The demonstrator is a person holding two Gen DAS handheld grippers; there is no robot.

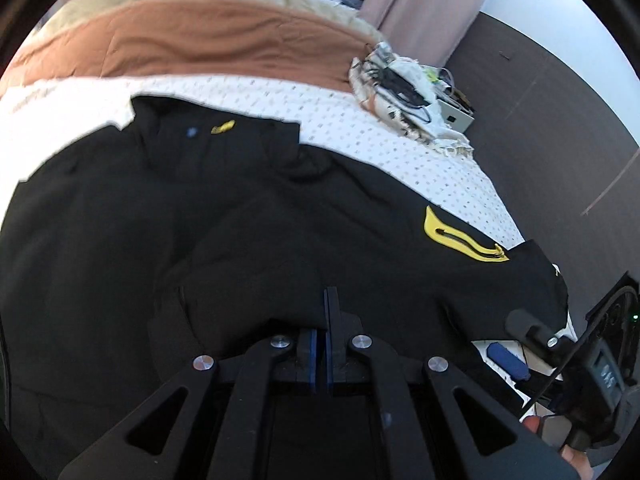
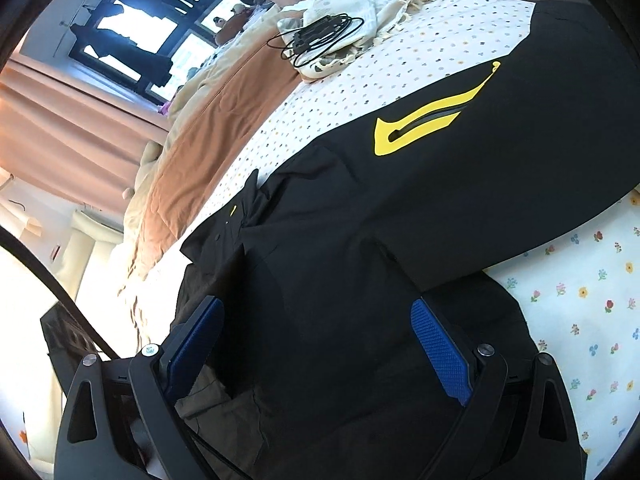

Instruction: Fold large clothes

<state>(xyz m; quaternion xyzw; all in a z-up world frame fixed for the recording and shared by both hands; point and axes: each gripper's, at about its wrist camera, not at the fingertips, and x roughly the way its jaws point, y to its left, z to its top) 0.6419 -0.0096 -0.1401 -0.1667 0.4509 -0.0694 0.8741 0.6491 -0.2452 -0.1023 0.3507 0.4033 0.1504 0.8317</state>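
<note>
A large black jacket [image 1: 248,220] with yellow flame-shaped pocket trim [image 1: 460,238] lies spread on a bed's white dotted sheet [image 1: 360,128]. My left gripper [image 1: 326,300] is shut, its blue-lined jaws pressed together over the jacket's near fold; whether cloth is pinched is hidden. In the right wrist view the jacket [image 2: 440,200] fills the middle, one sleeve folded across with the yellow trim [image 2: 424,124]. My right gripper [image 2: 316,320] is open, its blue pads [image 2: 440,352] wide apart just above the black cloth. The right gripper also shows in the left wrist view [image 1: 520,344] at the jacket's right edge.
A brown blanket [image 1: 224,44] and beige bedding lie across the bed's far side. A cream cloth with black cables [image 2: 324,36] sits near the far corner, with a grey box [image 1: 456,114] beyond. Floral sheet [image 2: 580,300] lies at the right. Curtains and a window stand behind.
</note>
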